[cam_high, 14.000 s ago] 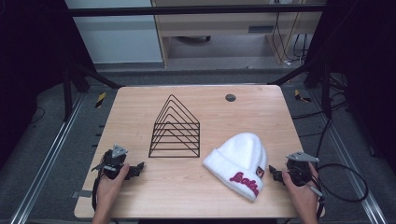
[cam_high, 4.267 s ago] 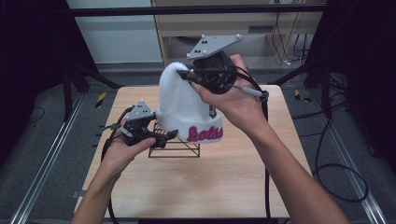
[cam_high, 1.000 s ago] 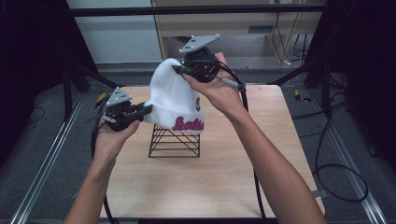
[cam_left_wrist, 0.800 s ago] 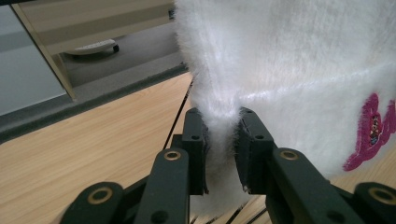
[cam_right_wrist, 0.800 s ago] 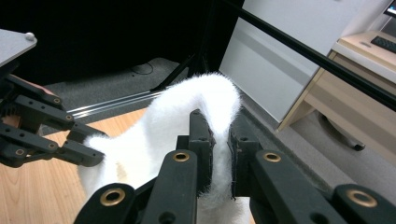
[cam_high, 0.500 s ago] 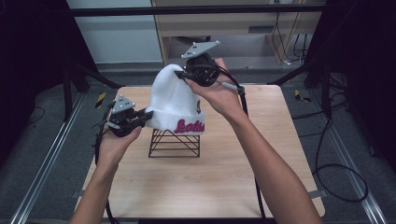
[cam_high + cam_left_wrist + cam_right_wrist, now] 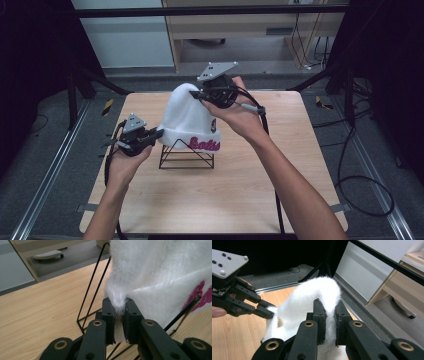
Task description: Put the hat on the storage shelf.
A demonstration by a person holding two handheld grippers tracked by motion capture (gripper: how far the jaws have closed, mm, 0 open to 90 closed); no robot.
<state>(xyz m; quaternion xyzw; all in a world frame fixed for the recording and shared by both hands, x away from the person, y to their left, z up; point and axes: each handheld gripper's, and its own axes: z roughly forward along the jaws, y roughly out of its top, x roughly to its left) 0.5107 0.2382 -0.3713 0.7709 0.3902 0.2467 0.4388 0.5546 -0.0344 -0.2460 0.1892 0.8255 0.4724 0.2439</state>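
A white knit beanie with pink lettering drapes over a black wire rack at the middle of the table. My left gripper is shut on the beanie's folded cuff at its left side; in the left gripper view the jaws pinch the white fabric, with rack wires beside them. My right gripper is shut on the beanie's crown from above; in the right gripper view white knit bulges between the jaws, and the left gripper shows at the left.
The wooden table has bare surface in front of and to the right of the rack. Metal rails run along both sides on the floor. A black cable loops right of the table. Shelving stands behind.
Both grippers have lowered the beanie onto the rack. The cuff now sits lower over the rack's peak, and the left gripper has dropped down and toward me.
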